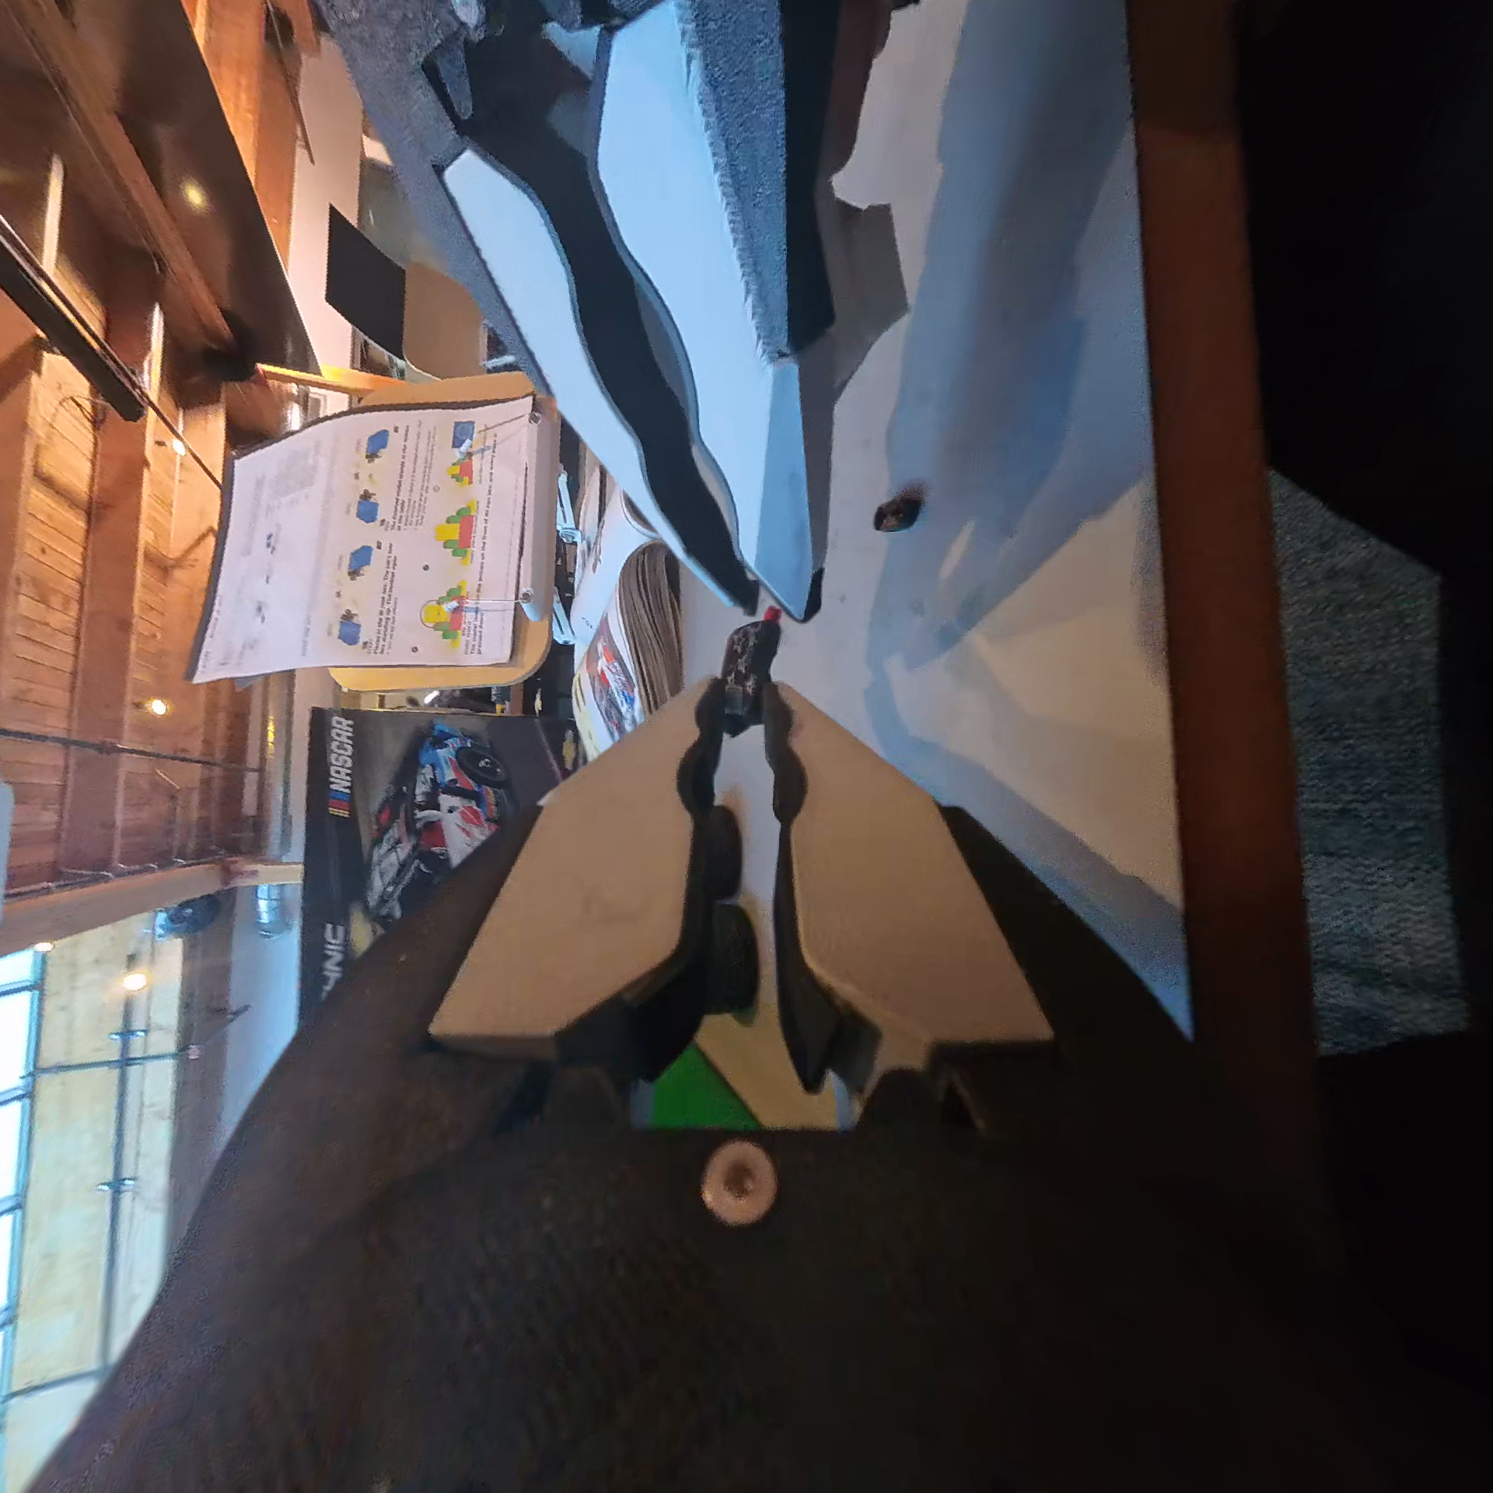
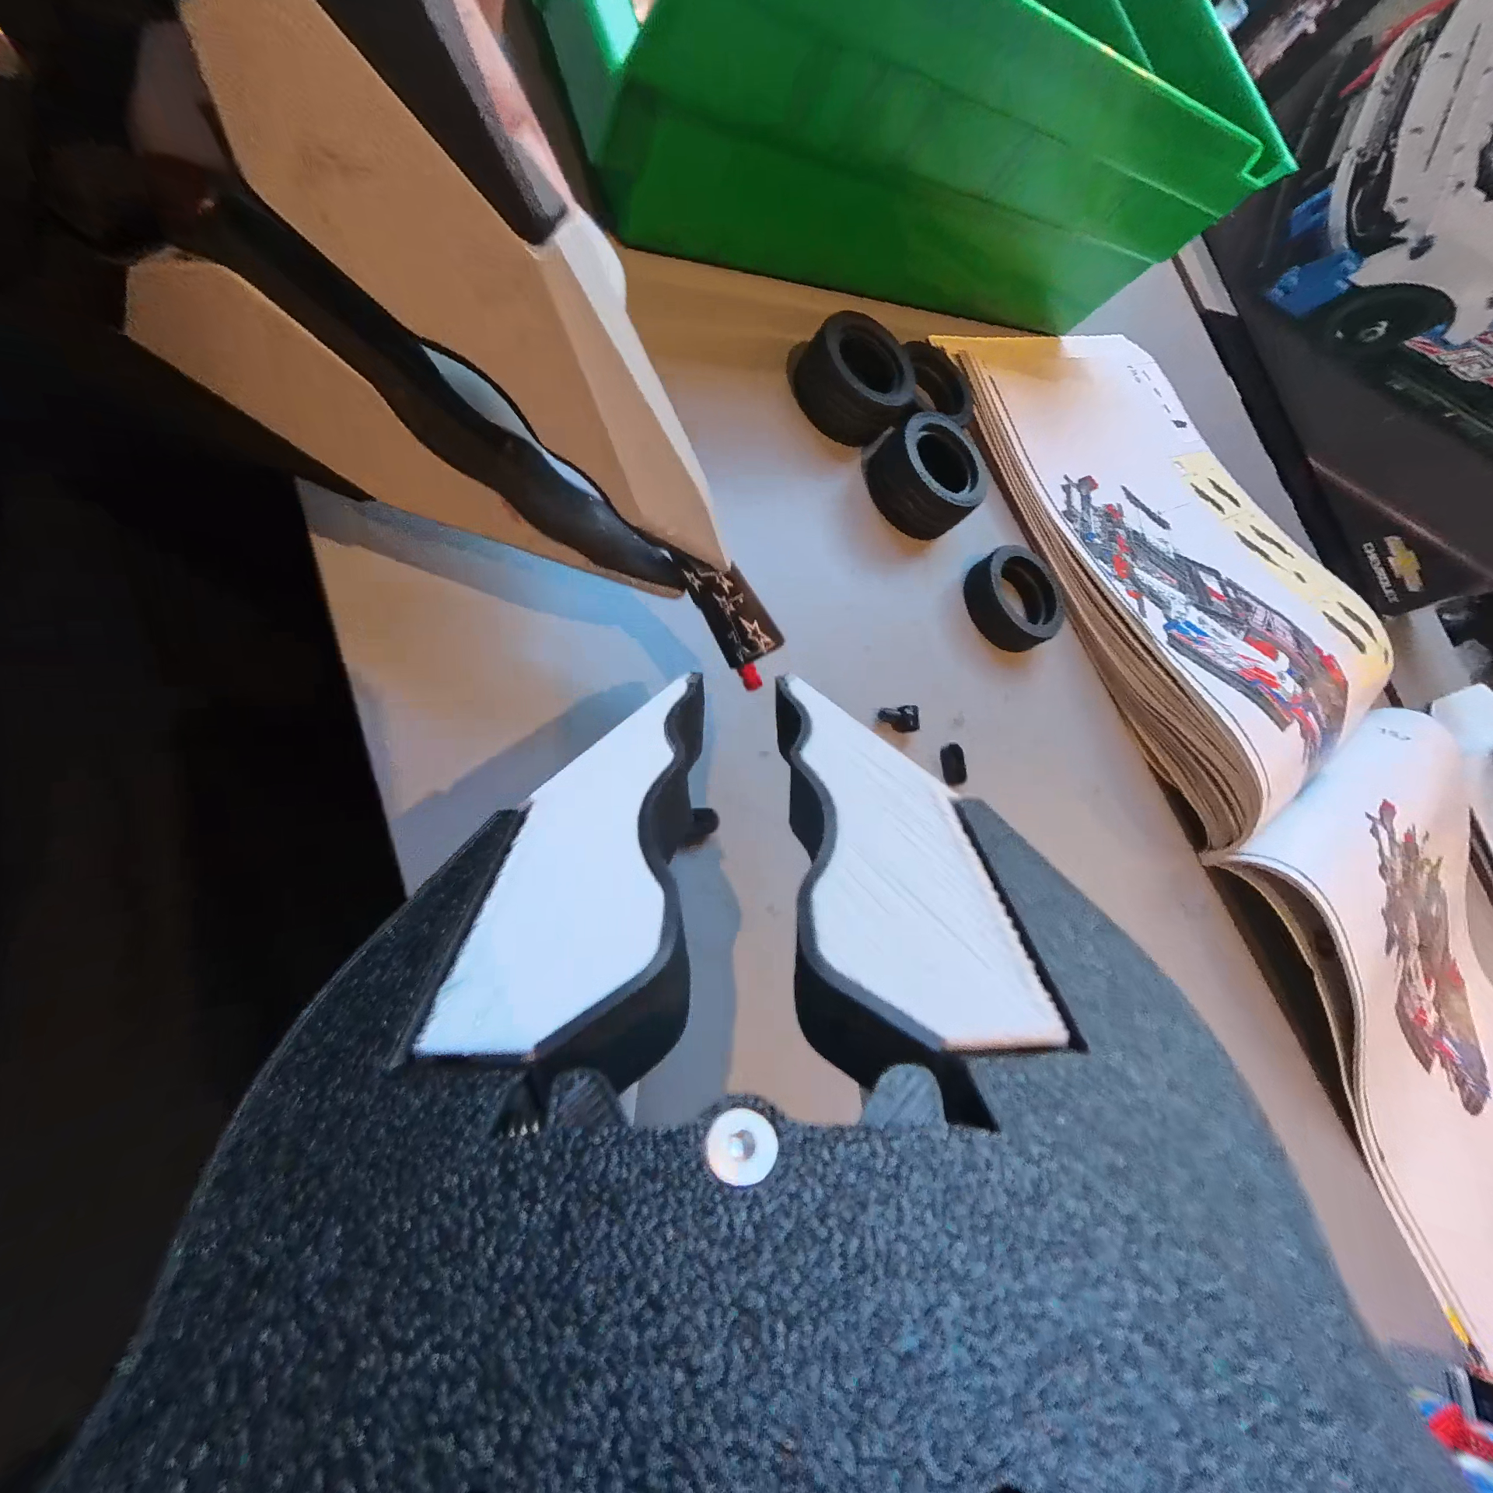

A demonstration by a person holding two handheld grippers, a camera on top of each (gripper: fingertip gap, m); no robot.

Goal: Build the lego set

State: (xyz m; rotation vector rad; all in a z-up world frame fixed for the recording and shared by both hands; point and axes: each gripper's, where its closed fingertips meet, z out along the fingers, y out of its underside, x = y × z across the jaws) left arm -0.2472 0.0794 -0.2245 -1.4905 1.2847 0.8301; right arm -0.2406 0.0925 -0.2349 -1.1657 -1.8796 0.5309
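Observation:
My left gripper (image 1: pixel 745 691) is shut on a small black Lego piece with white stars (image 1: pixel 747 658), which has a red pin (image 1: pixel 772 614) sticking out of its far end. In the right wrist view the left gripper (image 2: pixel 687 574) reaches in from the upper left, holding the starred piece (image 2: pixel 735 614) above the white table (image 2: pixel 848 565). My right gripper (image 2: pixel 739 683) is open and empty. The red pin (image 2: pixel 750 677) sits just between its fingertips without touching them. The right gripper (image 1: pixel 780 602) also shows in the left wrist view, tip to tip with the piece.
Green bins (image 2: pixel 929 161) stand at the back. Three black tyres (image 2: pixel 929 473) and an open instruction booklet (image 2: pixel 1171 565) lie to the right. Small black pins (image 2: pixel 897 715) lie near my right fingers. The Lego box (image 1: pixel 404 808) and a printed sheet on a stand (image 1: pixel 372 541) stand behind. My two grippers' fingertips are within a few centimetres of each other.

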